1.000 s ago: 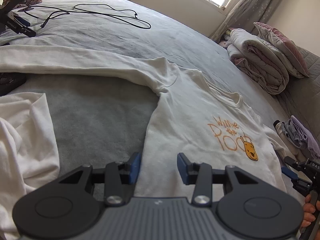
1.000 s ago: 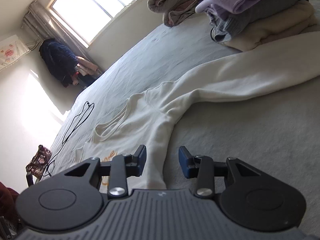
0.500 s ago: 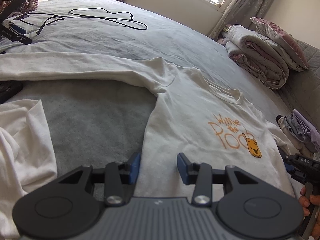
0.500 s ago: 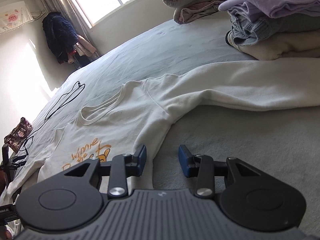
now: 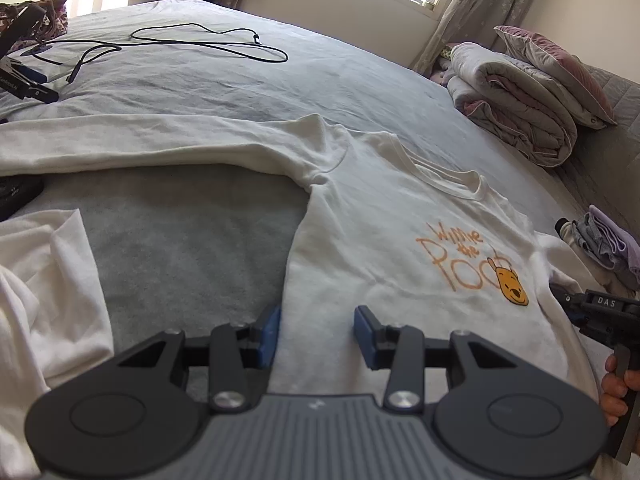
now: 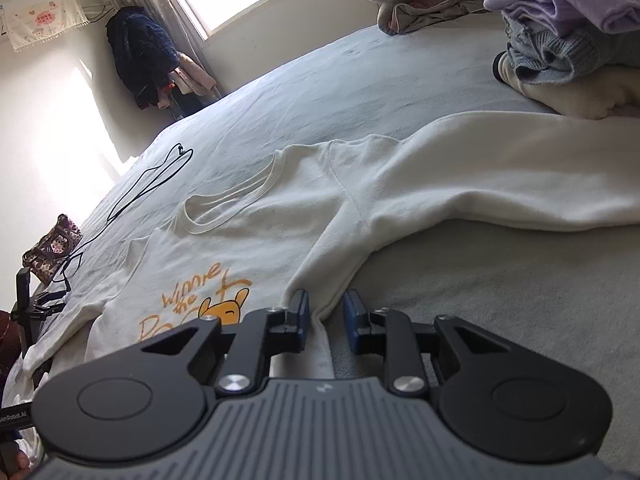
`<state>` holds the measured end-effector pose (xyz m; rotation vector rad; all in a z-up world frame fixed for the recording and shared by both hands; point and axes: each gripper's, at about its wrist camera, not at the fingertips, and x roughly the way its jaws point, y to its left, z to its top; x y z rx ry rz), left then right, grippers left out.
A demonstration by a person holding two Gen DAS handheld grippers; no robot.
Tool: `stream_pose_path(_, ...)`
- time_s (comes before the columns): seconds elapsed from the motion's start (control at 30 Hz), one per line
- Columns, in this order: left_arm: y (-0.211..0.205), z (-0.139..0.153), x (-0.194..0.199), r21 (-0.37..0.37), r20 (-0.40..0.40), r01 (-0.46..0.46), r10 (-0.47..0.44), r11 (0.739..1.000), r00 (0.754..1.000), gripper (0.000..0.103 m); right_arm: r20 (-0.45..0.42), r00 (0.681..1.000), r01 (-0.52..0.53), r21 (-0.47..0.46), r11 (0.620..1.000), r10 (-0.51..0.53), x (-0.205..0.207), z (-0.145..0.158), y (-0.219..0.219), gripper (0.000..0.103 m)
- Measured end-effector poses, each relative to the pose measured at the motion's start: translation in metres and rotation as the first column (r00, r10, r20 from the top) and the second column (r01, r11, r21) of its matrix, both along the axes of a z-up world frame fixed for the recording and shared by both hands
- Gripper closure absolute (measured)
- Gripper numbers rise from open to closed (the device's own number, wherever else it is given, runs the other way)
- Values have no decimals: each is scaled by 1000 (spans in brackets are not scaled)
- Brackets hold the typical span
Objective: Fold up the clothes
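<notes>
A cream long-sleeved shirt (image 5: 384, 240) with an orange Winnie the Pooh print lies spread flat on the grey bed, both sleeves stretched out sideways. It also shows in the right wrist view (image 6: 280, 216). My left gripper (image 5: 316, 330) is open, its jaws astride the shirt's left side edge near the hem. My right gripper (image 6: 326, 316) has its jaws partly closed around the shirt's right side edge, with a gap still between the pads. The right gripper also shows at the right edge of the left wrist view (image 5: 600, 312).
A white garment (image 5: 44, 300) lies crumpled at the left. A black cable (image 5: 208, 40) runs across the far bed. A rolled quilt and pillow (image 5: 524, 100) sit at the far right. A stack of folded clothes (image 6: 572, 44) lies beside the right sleeve.
Both grippers have moved forward and lower toward the shirt's side edges. The right gripper's jaws have narrowed around the right edge. The left jaws stay open.
</notes>
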<state>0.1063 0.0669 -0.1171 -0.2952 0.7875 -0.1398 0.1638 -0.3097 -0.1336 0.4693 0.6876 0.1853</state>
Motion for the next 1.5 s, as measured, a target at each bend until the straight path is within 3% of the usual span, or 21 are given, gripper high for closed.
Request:
stream_pose_path(0.1, -1, 0, 0, 7, 4, 4, -4, 1000, 1000, 61, -11, 1000, -8, 17, 1000, 8, 1, -1, -1, 95)
stream_pose_path(0.17, -1, 0, -1, 8, 5, 3, -3, 1000, 1000, 64, -7, 1000, 4, 8, 1000, -4, -1, 1, -1, 97)
stream_pose_path(0.2, 0, 0, 0, 17, 4, -3, 3, 1000, 1000, 68, -3, 1000, 15, -8, 1000, -15, -3, 4, -1, 97)
stream_pose_path(0.27, 2, 0, 1, 34, -1, -23, 23, 999, 1000, 89, 4, 999, 48, -41, 998, -48, -7, 12, -3, 97)
stream_pose_path(0.4, 13, -2, 3, -32, -25, -55, 54, 998, 998, 98, 5, 989, 148, -126, 981, -148, -15, 23, -17, 98)
stream_pose_path(0.57, 11, 0, 1, -21, -20, -50, 49, 999, 999, 98, -20, 986, 166, -66, 984, -168, -15, 17, -32, 97)
stream_pose_path(0.73, 19, 2, 6, -76, -45, -53, 50, 996, 998, 90, -34, 987, 157, 68, 985, -155, -16, 15, -42, 86)
stream_pose_path(0.77, 20, 2, 9, -86, -45, -55, 51, 995, 998, 84, -36, 985, 170, 92, 981, -167, -16, 15, -46, 75)
stream_pose_path(0.8, 21, 3, 12, -91, -45, -54, 50, 994, 998, 81, -38, 982, 188, 113, 976, -185, -16, 15, -51, 56)
stream_pose_path(0.83, 21, 4, 16, -91, -41, -52, 49, 995, 998, 73, -34, 979, 204, 123, 971, -201, -16, 16, -55, 52)
stream_pose_path(0.93, 24, 9, 37, -87, -34, -75, 72, 993, 997, 64, -44, 973, 230, 132, 964, -226, -10, 15, -66, 52)
stream_pose_path(1.07, 43, 5, 66, -156, -51, -161, 155, 975, 987, 63, -68, 962, 274, 162, 948, -266, -2, 8, -80, 52)
stream_pose_path(1.17, 55, 2, 82, -198, -43, -219, 215, 955, 976, 64, -74, 953, 302, 227, 926, -292, 2, 0, -92, 54)
stream_pose_path(1.3, 63, -1, 96, -191, -10, -279, 283, 941, 959, 71, -63, 947, 321, 245, 915, -315, 8, -3, -98, 60)
stream_pose_path(1.37, 63, -2, 101, -164, 9, -290, 296, 943, 955, 95, -48, 947, 319, 210, 924, -316, 12, -2, -96, 74)
stream_pose_path(1.4, 62, -1, 103, -148, 32, -294, 301, 944, 953, 100, -37, 947, 320, 173, 932, -318, 13, 0, -94, 88)
stream_pose_path(1.5, 57, 8, 102, -84, 135, -296, 305, 951, 943, 101, 40, 932, 355, 87, 931, -359, 11, 10, -91, 94)
